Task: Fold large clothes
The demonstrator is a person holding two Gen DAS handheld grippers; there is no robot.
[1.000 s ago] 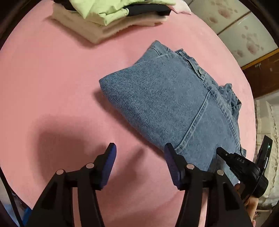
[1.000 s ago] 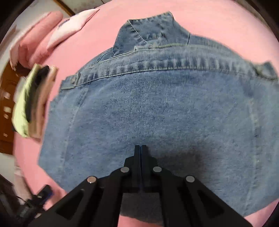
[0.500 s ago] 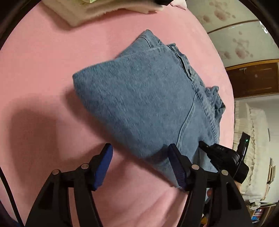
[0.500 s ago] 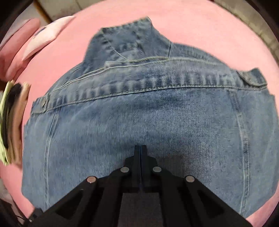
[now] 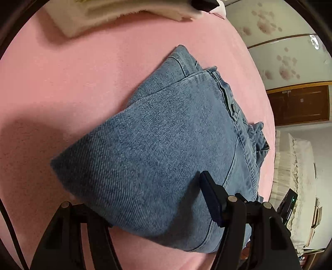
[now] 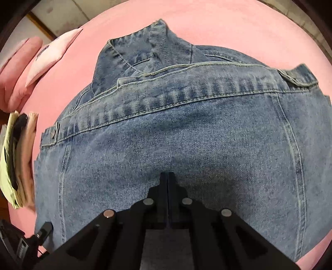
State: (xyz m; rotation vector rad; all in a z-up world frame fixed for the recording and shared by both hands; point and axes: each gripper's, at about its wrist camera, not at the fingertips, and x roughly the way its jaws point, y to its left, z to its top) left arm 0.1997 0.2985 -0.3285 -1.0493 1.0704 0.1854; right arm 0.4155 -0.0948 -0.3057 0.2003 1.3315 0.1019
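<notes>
A folded blue denim jacket [image 5: 166, 145] lies on the pink bed cover [image 5: 62, 83]. My left gripper [image 5: 143, 191] is open and straddles the jacket's near folded edge. Its right finger [image 5: 209, 197] sits over the denim, while the tip of its left finger is hidden behind the fabric. In the right wrist view the same jacket [image 6: 186, 135] fills the frame, collar and buttoned waistband at the far side. My right gripper [image 6: 168, 175] is shut with nothing between its pads, pointing steeply down just above the middle of the denim.
A stack of folded clothes [image 5: 116, 14] rests at the far end of the bed, also visible as the stack [image 6: 16, 157] at the left. Pink pillows [image 6: 18, 68] lie beyond it. A wooden door [image 5: 300, 106] and white bedding [image 5: 294, 166] stand past the bed's right edge.
My left gripper moved forward and down onto the jacket; its near edge now sits between the jaws and hides the left fingertip. The right gripper tilted slightly and stayed shut over the denim.
</notes>
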